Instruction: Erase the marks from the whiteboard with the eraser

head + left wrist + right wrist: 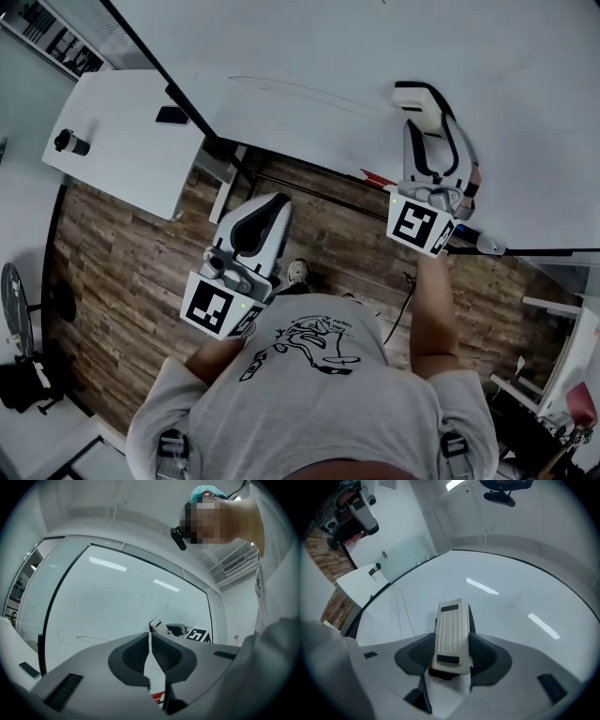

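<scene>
Up close, the right tongs point(451, 656) pinch a cream, ribbed eraser point(451, 637) with dark end strips, its long axis pointing out toward the whiteboard point(520, 592); left tongs point(150, 651) pressed together.

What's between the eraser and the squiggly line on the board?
Nothing but bare whiteboard separates eraser and line, per the right gripper view.

White on the whiteboard point(309, 56), with thin marks point(291, 89), perhaps dark grey. Cream and ribbed on the eraser point(451, 637), with two black patches. Pale grey on left gripper point(150, 641) and right gripper point(451, 654), with black-and-white square markers point(214, 307). Brown wood grain on the floor point(122, 253).
</scene>
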A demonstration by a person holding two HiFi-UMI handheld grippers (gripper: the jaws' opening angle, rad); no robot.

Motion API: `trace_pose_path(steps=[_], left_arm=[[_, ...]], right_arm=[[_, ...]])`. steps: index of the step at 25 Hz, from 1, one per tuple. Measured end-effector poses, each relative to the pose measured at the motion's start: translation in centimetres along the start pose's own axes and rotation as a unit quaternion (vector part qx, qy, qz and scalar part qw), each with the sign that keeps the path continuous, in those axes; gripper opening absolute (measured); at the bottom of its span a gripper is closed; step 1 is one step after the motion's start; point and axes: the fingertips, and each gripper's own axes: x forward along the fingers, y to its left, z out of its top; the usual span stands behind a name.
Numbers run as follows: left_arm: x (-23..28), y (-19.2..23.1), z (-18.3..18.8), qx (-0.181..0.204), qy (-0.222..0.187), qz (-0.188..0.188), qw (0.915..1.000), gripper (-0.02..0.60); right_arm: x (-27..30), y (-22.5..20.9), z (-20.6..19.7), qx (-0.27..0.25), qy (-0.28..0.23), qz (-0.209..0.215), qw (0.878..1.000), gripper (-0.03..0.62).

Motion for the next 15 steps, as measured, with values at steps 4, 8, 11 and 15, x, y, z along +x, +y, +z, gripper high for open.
trace_pose_path(steps=[4, 8, 11, 15], left_arm=[[0.1, 1.1, -0.1, -0.005, 0.0, -0.012, 0.9999, 0.035], [-0.3, 1.9, 0.1, -0.006, 0.001, -0.015, 0.9999, 0.035], [-0.6, 2.9, -0.3, -0.01, 0.004, -0.016, 0.9998, 0.035], [-0.9, 3.7, -0.3, -0.011, 0.006, -0.021, 0.9997, 0.035]], right_arm=[[0.6, 1.6, -0.1, -0.003, 0.007, 0.005, 1.0, 0.233], [0.7, 2.7, 0.0, -0.003, 0.01, 0.007, 1.0, 0.233], [1.2, 4.3, 0.0, -0.008, 0.012, 0.015, 1.0, 0.233], [1.7, 5.9, -0.1, -0.01, 0.014, 0.021, 1.0, 0.233]])
